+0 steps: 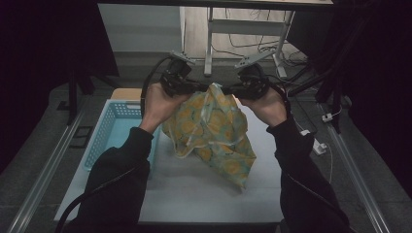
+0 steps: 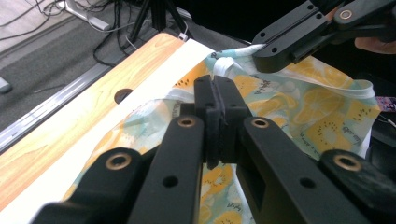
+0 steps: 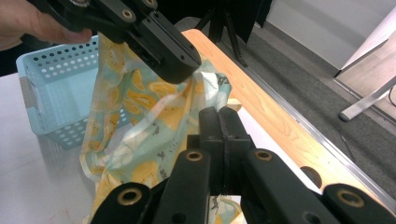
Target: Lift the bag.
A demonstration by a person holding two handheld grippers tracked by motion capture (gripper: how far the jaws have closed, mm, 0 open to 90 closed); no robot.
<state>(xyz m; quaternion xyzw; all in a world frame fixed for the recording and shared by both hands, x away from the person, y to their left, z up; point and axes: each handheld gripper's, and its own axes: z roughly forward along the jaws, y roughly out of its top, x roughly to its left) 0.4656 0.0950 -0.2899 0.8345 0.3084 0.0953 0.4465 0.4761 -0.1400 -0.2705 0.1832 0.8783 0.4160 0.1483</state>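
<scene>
Cloth (image 1: 211, 128) with lemon print hangs above the bench (image 1: 209, 194), right of the blue basket (image 1: 109, 133), its top edge clamped by left hand-held gripper (image 1: 197, 87) and right hand-held gripper (image 1: 228, 89).

Thin printed cloth (image 1: 214, 131); perforated plastic basket (image 1: 109, 128); matt black fingers (image 2: 219, 109).

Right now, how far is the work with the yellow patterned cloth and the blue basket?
Done: the cloth is lifted, its lower part hanging to the white table. In hand: the left tool and the right tool are both shut on its top edge, close together. Left, probably: folding it or putting it in the blue basket, which looks empty where visible.
</scene>
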